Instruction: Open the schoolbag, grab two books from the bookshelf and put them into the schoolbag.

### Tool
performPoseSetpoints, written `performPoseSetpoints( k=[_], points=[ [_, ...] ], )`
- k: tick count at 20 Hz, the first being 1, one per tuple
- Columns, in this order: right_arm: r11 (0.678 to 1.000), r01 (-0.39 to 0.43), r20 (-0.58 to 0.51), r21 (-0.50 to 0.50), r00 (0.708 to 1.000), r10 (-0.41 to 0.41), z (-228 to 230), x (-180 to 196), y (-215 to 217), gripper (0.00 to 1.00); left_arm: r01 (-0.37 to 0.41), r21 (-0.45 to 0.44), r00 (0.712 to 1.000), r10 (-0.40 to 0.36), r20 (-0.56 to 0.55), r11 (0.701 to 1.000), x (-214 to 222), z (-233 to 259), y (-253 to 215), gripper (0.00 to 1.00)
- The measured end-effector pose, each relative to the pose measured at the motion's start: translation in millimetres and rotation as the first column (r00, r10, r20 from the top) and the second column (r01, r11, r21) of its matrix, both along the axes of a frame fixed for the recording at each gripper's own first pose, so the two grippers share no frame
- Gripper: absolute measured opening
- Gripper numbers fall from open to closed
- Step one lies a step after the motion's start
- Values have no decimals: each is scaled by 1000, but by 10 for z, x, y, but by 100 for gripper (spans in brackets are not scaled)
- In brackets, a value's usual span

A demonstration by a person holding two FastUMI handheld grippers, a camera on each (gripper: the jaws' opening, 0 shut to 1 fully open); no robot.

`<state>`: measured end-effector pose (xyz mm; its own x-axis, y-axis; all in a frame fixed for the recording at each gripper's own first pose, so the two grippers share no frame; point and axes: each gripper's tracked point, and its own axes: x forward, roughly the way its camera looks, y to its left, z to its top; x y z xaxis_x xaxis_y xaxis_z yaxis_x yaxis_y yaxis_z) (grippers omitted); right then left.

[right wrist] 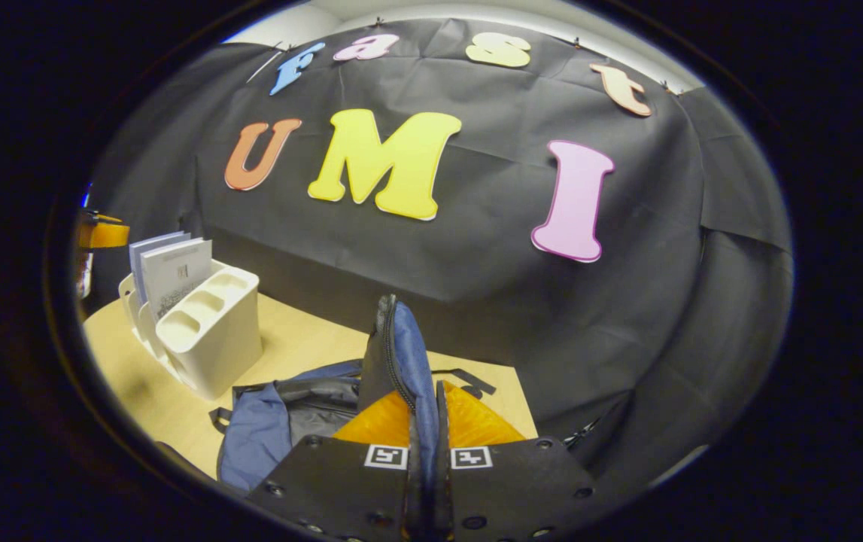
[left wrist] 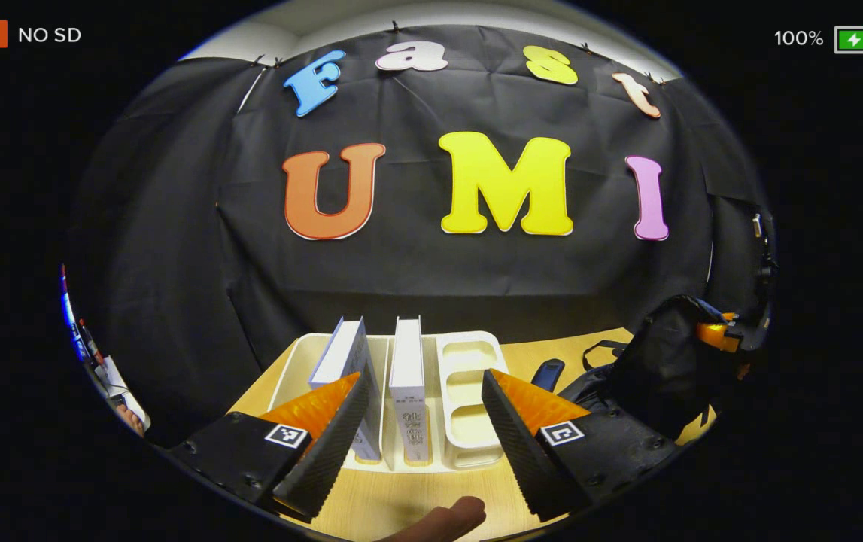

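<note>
Closest to the lens in the right gripper view, the right claw pinches the flap of the schoolbag between both fingers and holds it lifted, so the bag seems already open or nearly open. This dark blue bag lies on the bench, to the right of the bookshelf, near it but apart.

Next in size, the white bookshelf stands on the bench with two books upright in its slots. By my judgement no book is taken out yet, so both are left to move.

Finally, the left claw is wide open and empty. It points at the second book, which shows between its fingers, while the first book stands just behind the left finger. Whether a finger touches any book I cannot tell. At the bottom edge, a fingertip of the person is visible.
</note>
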<state>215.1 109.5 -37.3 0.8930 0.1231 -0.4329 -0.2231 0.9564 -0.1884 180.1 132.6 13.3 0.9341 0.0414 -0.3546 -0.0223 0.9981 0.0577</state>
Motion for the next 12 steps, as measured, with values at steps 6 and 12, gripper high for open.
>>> performPoseSetpoints(
  k=[6,12],
  points=[
    [1000,-24,-15,14,1000,24,-118,-57,-30,6,-10,9,990,11,-140,1000,690,-174,70,96],
    [999,-37,-6,0,999,37,-146,-144,-65,6,-8,31,948,17,-317,999,1083,-517,286,96]
  ],
)
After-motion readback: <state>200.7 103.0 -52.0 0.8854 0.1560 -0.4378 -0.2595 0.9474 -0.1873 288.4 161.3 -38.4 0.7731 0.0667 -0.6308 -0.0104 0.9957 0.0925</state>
